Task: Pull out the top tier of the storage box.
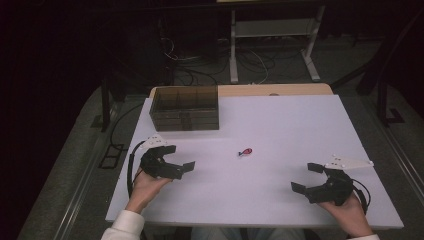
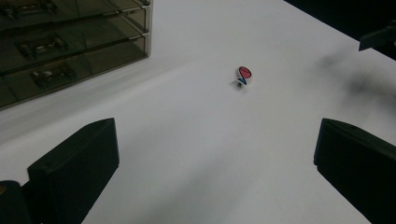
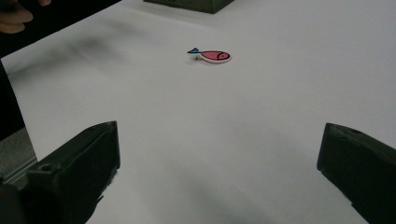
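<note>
Hands at the near edge of the white table [image 1: 280, 125] each hold a black gripper, and both sit low over the surface. On the left, the left gripper [image 1: 184, 161] has its jaws spread wide and nothing between them; it angles toward the middle of the table. Behind it, at the far left corner of the tabletop, stands a smoky translucent drawer organizer [image 1: 185, 108] with several stacked drawers, all of which look closed as far as I can tell.

Between the two tools, roughly at the table's centre and well apart from both, lies a small pink fish charm [image 1: 245, 152] with a blue tail, flat on the surface. From the right gripper view the fish [image 3: 212, 56] is dead ahead, tail pointing left.

On the right, the right gripper [image 1: 307, 177] is likewise fully open and empty, aimed inward.

By my reading, the work has barely begun: the fish is untouched, neither tool has closed in, and everything from grasping to stowing it remains.
</note>
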Demonstrator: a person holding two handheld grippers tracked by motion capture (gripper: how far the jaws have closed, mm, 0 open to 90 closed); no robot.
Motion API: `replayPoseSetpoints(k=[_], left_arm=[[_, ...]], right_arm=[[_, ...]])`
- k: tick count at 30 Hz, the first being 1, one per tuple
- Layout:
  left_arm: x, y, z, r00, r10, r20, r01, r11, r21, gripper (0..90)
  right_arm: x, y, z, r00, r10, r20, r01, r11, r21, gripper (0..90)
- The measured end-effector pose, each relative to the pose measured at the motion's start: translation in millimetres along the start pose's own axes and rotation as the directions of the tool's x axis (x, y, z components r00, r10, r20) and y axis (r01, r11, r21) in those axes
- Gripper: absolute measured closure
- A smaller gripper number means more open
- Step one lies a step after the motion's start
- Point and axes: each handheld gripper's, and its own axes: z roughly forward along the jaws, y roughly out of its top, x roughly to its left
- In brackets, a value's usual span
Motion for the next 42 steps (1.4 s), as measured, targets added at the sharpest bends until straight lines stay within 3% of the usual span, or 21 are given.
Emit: replayPoseSetpoints(k=[20,42], left_arm=[[11.6,19.8,-5.7,0.9989,-0.047,-0.009,0.047,0.9988,-0.012,0.0],[30.0,45.2,-6.5,0.9972,-0.070,-0.026,0.070,0.9975,-0.010,0.0]], right_arm=[[0.8,0.0,1.1,1.0000,-0.005,0.000,0.005,1.000,0.004,0.0],[1.5,-0.1,2.4,0.9999,-0.011,-0.004,0.011,1.000,0.011,0.0]])
